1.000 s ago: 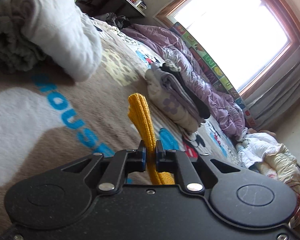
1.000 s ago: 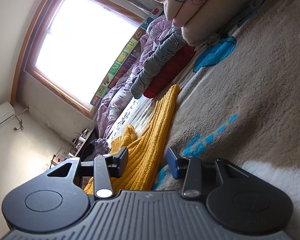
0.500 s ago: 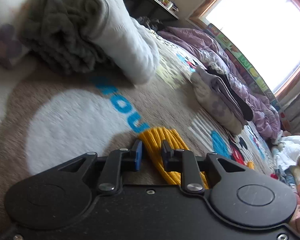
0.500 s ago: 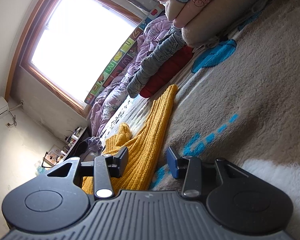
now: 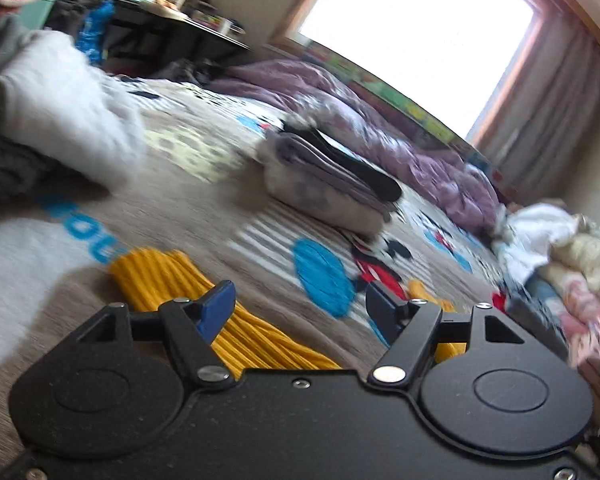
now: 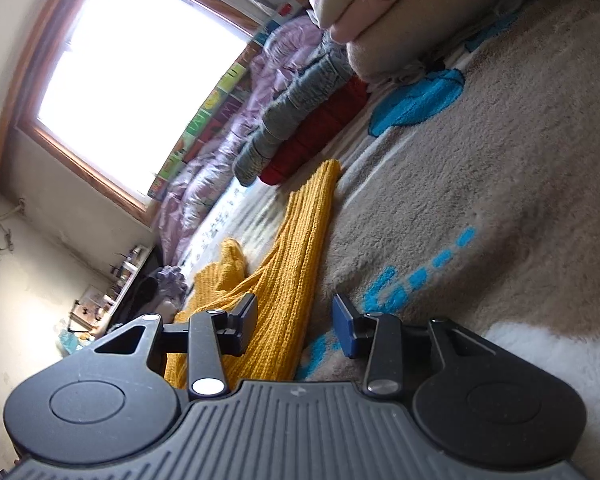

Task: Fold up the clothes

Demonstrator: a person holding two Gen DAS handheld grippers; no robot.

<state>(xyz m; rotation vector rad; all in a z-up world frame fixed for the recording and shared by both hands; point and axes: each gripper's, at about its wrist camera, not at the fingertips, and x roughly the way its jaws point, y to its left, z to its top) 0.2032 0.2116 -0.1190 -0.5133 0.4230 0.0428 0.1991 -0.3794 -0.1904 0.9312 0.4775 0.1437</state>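
Sunlit from a wide window (image 6: 132, 92), the bed is being used as the folding surface, its plush cartoon blanket (image 6: 500, 168) being crowded along the edges by finished stacks of clothes (image 5: 332, 184). A yellow knit garment (image 6: 296, 264) is being laid out near the middle of the blanket, one long sleeve or edge running away toward the window side, its ribbed end (image 5: 160, 276) lying bunched in front of the left tool (image 5: 300, 304). Both tools are being held low and nearly flat to the bed, the right wrist view rolled so that the blanket is seen tilted. The left tool's jaws are spread wide and nothing is being pinched, the knit lying under and beside its blue pad. The right tool (image 6: 294, 320) is likewise spread, its jaws straddling the knit's near edge without closing. For a clean fold, the knit is probably best gripped at a firm ribbed edge, lifted just clear, and drawn over evenly by both tools, so that the stretchy fabric is not being dragged into wrinkles on the clinging plush.
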